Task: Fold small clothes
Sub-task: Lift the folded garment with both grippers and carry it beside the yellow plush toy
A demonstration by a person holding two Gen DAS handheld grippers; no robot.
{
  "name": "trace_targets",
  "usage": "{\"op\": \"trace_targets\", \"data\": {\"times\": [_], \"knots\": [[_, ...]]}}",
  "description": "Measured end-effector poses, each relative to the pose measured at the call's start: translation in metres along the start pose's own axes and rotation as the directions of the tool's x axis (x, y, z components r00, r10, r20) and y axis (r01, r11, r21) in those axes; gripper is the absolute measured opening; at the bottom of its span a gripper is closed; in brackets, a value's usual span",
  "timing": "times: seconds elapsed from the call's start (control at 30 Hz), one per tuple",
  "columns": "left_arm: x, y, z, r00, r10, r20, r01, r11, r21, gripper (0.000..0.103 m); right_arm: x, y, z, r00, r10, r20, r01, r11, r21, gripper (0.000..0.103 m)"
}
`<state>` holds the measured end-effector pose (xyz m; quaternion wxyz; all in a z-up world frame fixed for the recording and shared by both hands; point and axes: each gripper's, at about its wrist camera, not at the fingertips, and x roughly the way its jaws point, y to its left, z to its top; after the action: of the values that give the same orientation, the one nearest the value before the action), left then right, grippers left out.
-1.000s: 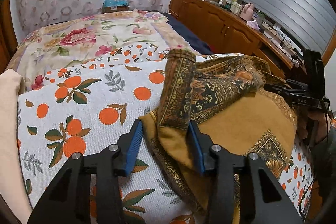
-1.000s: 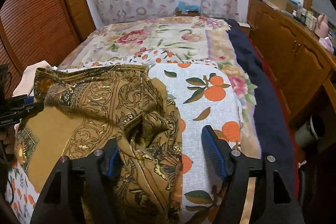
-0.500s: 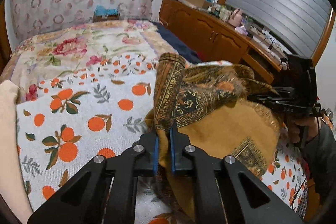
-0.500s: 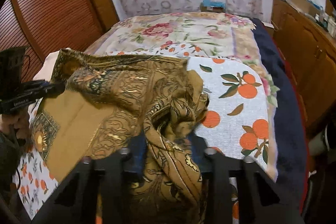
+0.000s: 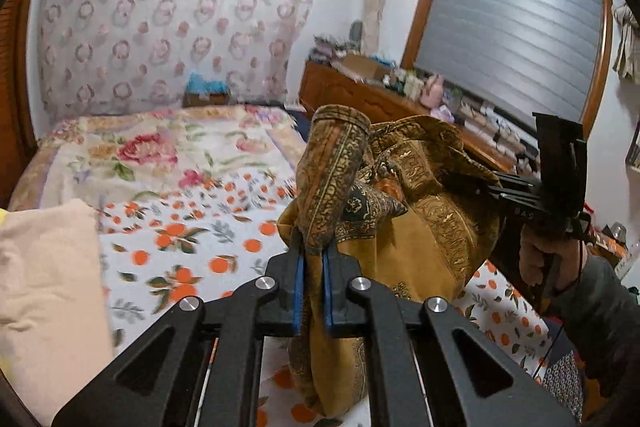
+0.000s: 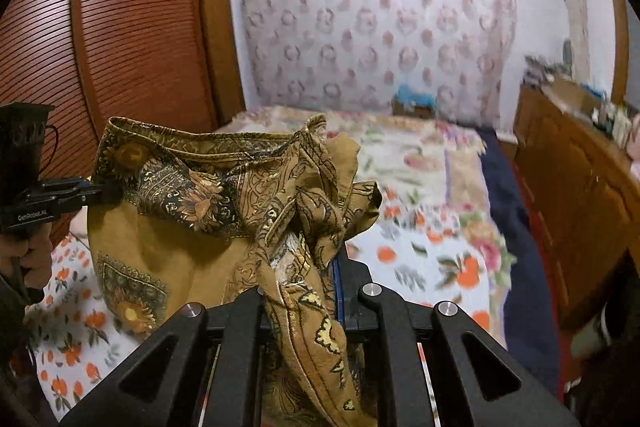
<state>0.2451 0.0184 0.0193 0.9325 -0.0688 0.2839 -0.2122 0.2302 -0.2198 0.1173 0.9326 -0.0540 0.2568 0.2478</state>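
1. Jaws on my left gripper [image 5: 311,269] are pinching shut on a rolled edge of the brown patterned garment [image 5: 404,203]; a second ago they were standing wide open around it.
2. My right gripper [image 6: 316,285] is closing its jaws on a bunched fold of the same garment, where they were open a second ago, and the cloth is draping over the linkage.
3. Both ends are now rising off the bed [image 5: 200,239], so the garment is hanging between the grippers instead of lying crumpled. I am reading this as the lift before spreading it flat for the first fold.
4. It is still sagging in a twisted heap at 12 o'clock in the right view, so I am judging it needs pulling apart.
5. A cream folded cloth [image 5: 44,279] is lying at 9 o'clock in the left view, near the landing area; the wooden cabinet [image 6: 576,203] is standing at 3 o'clock, well apart.
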Motion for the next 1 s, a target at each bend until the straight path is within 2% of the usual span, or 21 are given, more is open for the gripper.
{"op": "trace_targets", "data": {"times": [0.2,0.4,0.6,0.73,1.0], "knots": [[-0.048,0.026,-0.011,0.993,0.090,0.070,-0.088,0.996,-0.029,0.008,0.013,0.038,0.022,0.997,0.057,0.043,-0.053,0.995,-0.083,0.011],[-0.090,0.073,-0.026,0.970,0.214,0.119,-0.201,0.973,-0.113,0.008,0.055,0.086,0.051,0.987,0.150,0.056,-0.136,0.970,-0.201,0.011],[-0.116,0.124,-0.056,0.937,0.324,0.133,-0.288,0.928,-0.236,0.008,0.129,0.112,0.094,0.971,0.233,0.049,-0.207,0.930,-0.303,0.011],[-0.121,0.150,-0.078,0.922,0.370,0.115,-0.321,0.895,-0.309,0.008,0.177,0.134,0.112,0.962,0.274,0.019,-0.244,0.887,-0.391,0.011],[-0.125,0.171,-0.116,0.894,0.443,0.068,-0.388,0.840,-0.381,0.008,0.262,0.191,0.142,0.945,0.325,-0.044,-0.298,0.797,-0.526,0.010]]}}
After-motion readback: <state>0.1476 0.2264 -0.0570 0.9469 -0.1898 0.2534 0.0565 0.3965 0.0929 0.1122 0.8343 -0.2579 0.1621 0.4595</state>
